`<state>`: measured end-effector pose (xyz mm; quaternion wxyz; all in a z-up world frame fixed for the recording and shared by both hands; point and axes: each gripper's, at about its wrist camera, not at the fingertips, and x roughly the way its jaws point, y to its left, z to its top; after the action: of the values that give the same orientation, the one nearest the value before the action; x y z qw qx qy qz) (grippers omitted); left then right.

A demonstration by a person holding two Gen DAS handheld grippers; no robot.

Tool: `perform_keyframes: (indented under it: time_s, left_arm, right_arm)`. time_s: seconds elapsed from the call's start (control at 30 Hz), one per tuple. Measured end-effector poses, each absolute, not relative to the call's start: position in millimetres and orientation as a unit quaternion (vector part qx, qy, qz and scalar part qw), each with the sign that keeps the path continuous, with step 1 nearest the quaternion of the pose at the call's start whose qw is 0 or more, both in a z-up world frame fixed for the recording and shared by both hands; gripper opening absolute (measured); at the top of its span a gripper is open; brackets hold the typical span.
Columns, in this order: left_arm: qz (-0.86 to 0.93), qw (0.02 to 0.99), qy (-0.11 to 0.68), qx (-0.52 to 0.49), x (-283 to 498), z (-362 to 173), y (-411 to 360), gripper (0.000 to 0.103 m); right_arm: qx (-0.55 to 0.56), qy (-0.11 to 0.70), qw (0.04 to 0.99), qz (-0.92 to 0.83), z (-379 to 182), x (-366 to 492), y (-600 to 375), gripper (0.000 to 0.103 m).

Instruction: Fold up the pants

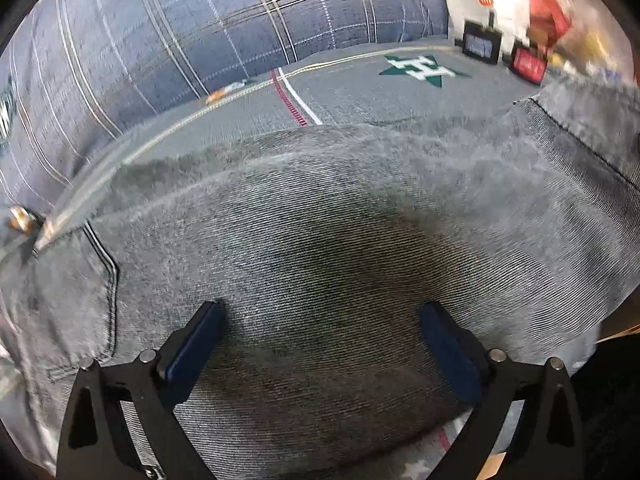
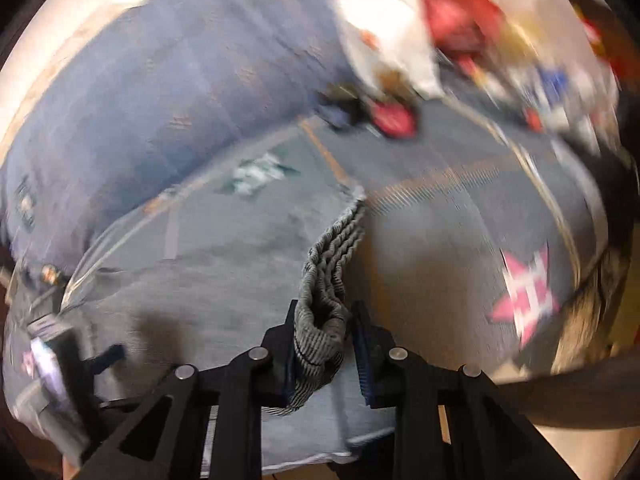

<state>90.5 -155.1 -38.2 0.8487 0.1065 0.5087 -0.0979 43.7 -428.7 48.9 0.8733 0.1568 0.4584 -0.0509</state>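
Grey denim pants [image 1: 320, 232] lie spread on a grey bedspread [image 1: 352, 92]. In the left wrist view my left gripper [image 1: 320, 320] is open, jaws wide apart, just above the flat denim with nothing between them. In the right wrist view my right gripper [image 2: 324, 328] is shut on a bunched, layered hem edge of the pants [image 2: 324, 304], lifted so the folded edge runs away from the jaws. The right view is motion-blurred. The left gripper's body [image 2: 60, 352] shows at its lower left.
A blue plaid pillow or duvet [image 1: 180, 32] lies along the far side. White and red bags and small dark items [image 1: 500, 12] clutter the far right corner. The bedspread carries a green star emblem [image 1: 420, 68] and a pink star emblem [image 2: 524, 300].
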Motion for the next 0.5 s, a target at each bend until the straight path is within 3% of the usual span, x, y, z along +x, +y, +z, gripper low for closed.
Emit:
perform_keyframes:
  time_s: [0.27,0.43,0.5]
  left_arm:
    - [-0.036,0.886,0.461,-0.026,63.0,6.2,-29.2,0.098]
    - [0.045,0.888,0.451,-0.077,44.4,10.1,50.0,0.098]
    - [0.055,0.886,0.453,-0.083,43.6,9.5,60.0,0.098]
  right_arm:
    - [0.062,0.407,0.905,0.104,101.5,29.6,-283.6,0.025]
    - [0.083,0.458,0.867,0.175,32.1,38.8,-229.0,0.031]
    - [0.103,0.493,0.842,0.191,-2.9,44.9,-222.3,0.039]
